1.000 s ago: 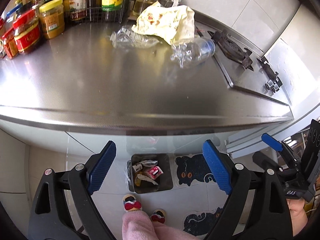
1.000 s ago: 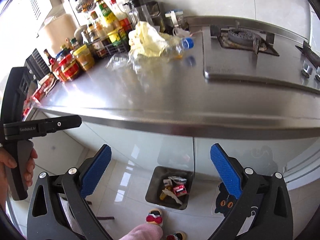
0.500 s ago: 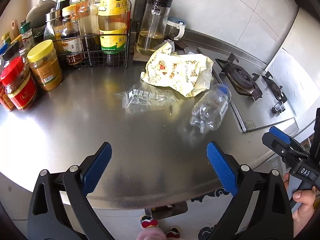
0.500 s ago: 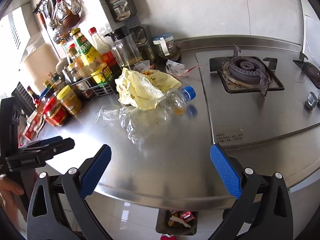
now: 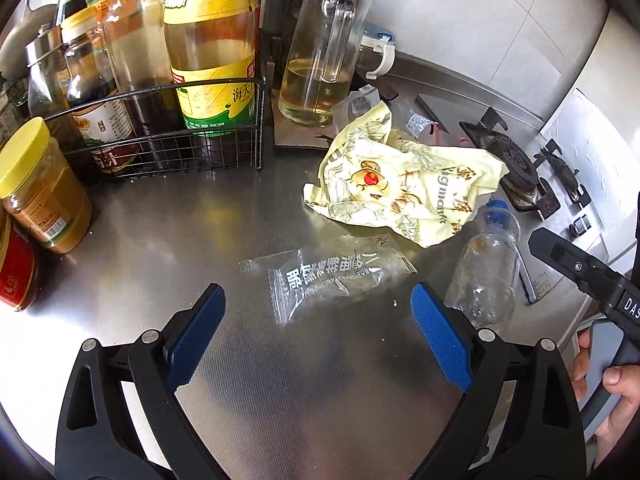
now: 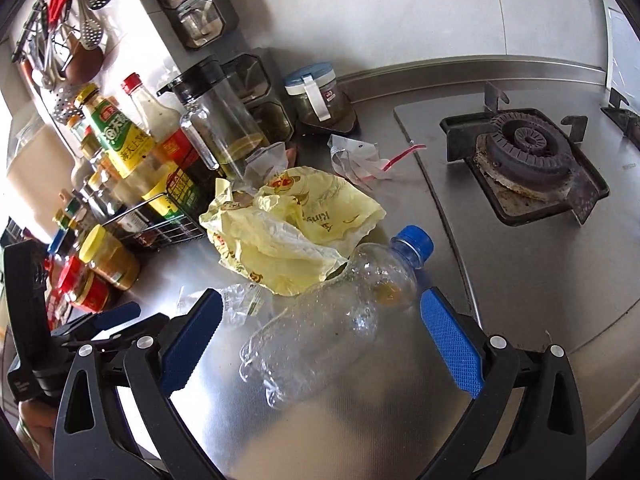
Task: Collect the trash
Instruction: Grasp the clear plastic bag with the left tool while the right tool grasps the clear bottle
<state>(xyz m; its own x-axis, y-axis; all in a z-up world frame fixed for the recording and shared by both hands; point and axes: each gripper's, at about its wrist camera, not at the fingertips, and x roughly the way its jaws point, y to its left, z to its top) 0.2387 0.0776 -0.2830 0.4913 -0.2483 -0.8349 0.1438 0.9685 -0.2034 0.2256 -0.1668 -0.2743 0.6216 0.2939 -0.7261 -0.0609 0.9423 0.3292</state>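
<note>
- Our left gripper (image 5: 316, 324) hangs wide open, holding nothing, above the counter (image 5: 168, 248), with the clear wrapper (image 5: 332, 276) lying flat at 12 o'clock.
- Our right gripper (image 6: 320, 332) gapes empty around the crushed plastic bottle (image 6: 332, 320), not touching it.
- At 11 o'clock beyond the bottle lies the yellow bag (image 6: 292, 228), touching it.

Reads "海天上" on the yellow-labelled bottle (image 5: 211, 46) (in the wire rack). "DAS" on the right gripper (image 5: 592, 276) body. Part-legible "gmark" on the yellow bag (image 5: 404, 190). Clear wrapper (image 5: 336, 276) print upside down, unreadable.
</note>
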